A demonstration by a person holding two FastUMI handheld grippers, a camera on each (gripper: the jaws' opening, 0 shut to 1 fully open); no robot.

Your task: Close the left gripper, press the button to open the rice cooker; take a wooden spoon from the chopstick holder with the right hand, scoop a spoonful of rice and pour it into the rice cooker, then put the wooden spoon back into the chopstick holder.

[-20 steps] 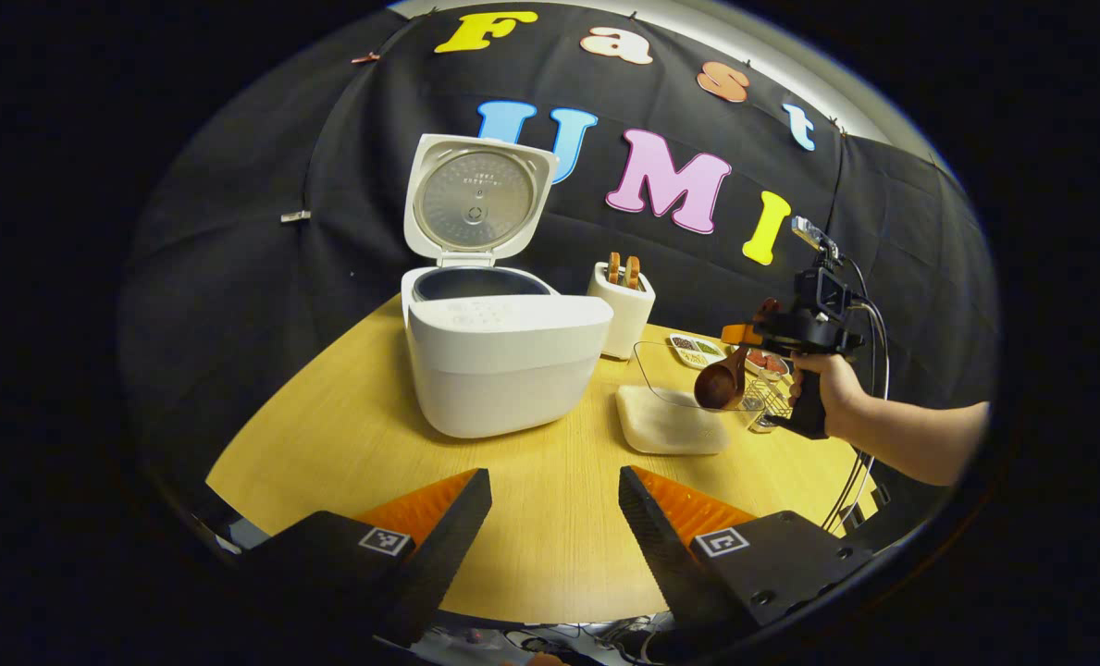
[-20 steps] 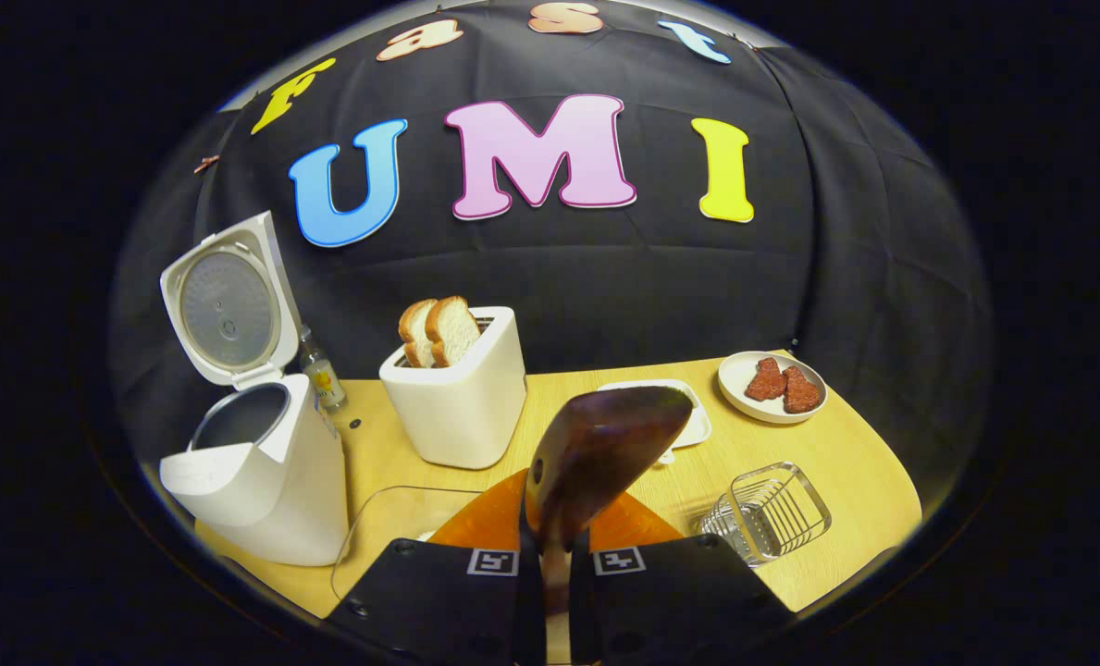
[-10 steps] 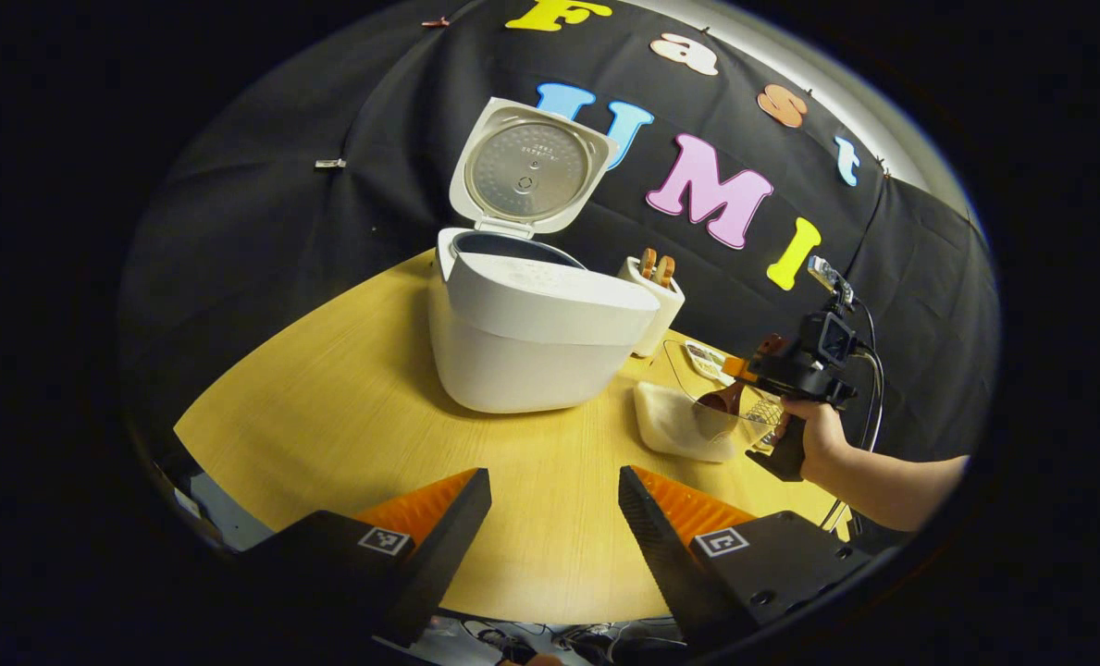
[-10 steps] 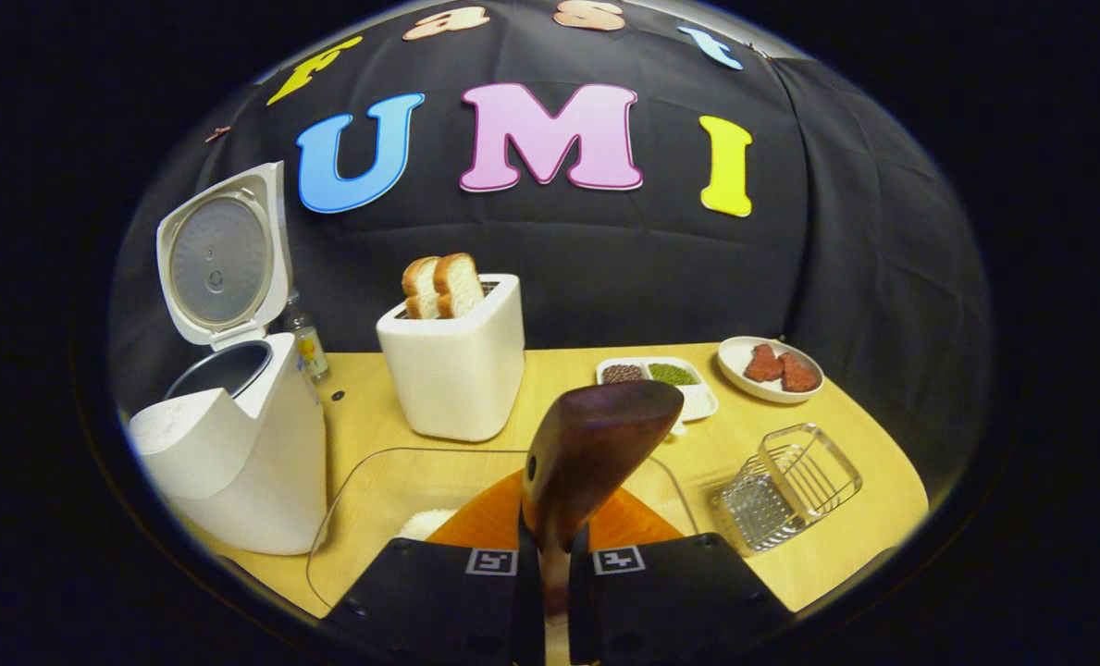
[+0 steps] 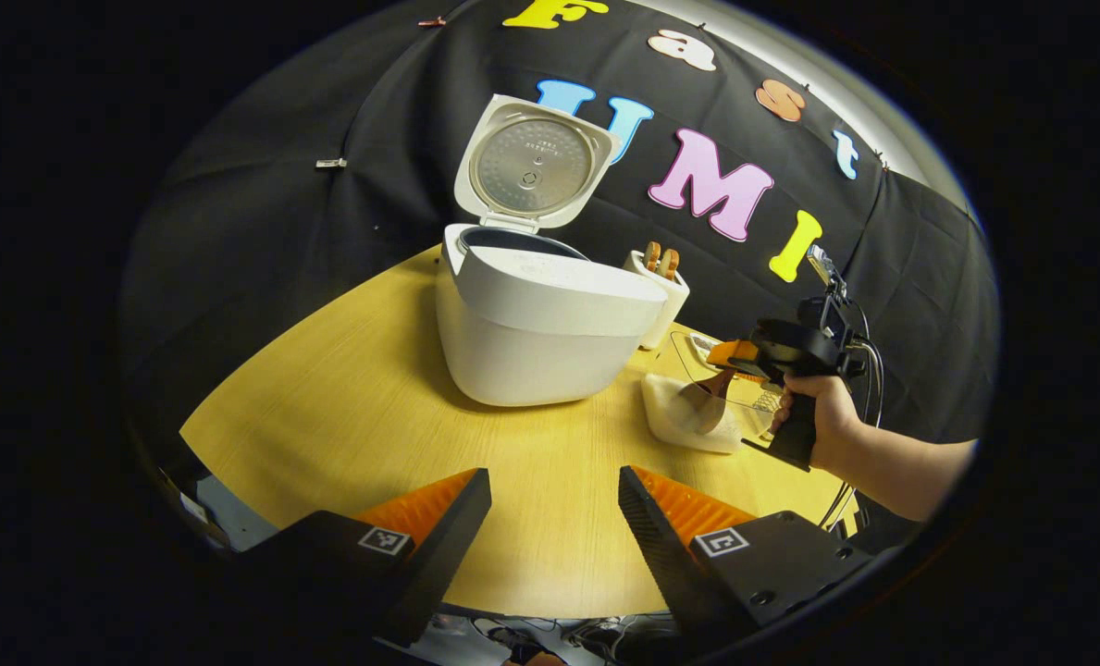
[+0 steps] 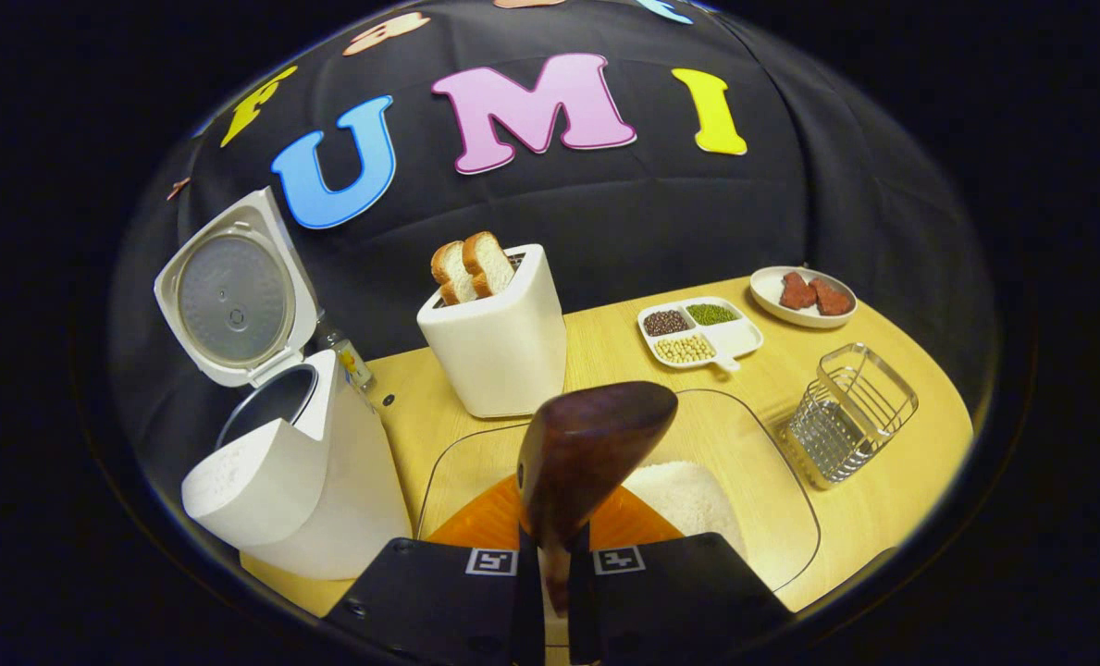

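Two grippers in play. Left gripper (image 5: pixel 554 518) low over the bare front of the counter (image 5: pixel 355 407), fingers spread wide, nothing between them. Right gripper (image 6: pixel 554 573) clenched on the handle of the wooden spoon (image 6: pixel 591 444), bowl of the spoon raised ahead of the fingers, above the clear rice container (image 6: pixel 772 481). White rice (image 6: pixel 688 495) heaped inside that container, just beyond and right of the spoon bowl. From the left gripper view: right gripper (image 5: pixel 739 356) seen farther off in a hand (image 5: pixel 822 416), spoon (image 5: pixel 709 393) tipped down into the container (image 5: pixel 698 416); contact with the rice impossible to tell. Rice cooker (image 6: pixel 281 481) at left of the container, lid (image 6: pixel 235 296) swung up and open, dark inner pot visible. Toaster (image 6: pixel 503 342) with two bread slices behind the container. Wire chopstick holder (image 6: pixel 850 412) to the right of the container, near it. Divided dish of beans (image 6: pixel 698 333) and a plate with red pieces (image 6: pixel 804 296) farther back. Small bottle (image 6: pixel 351 356) behind the cooker, partly hidden.
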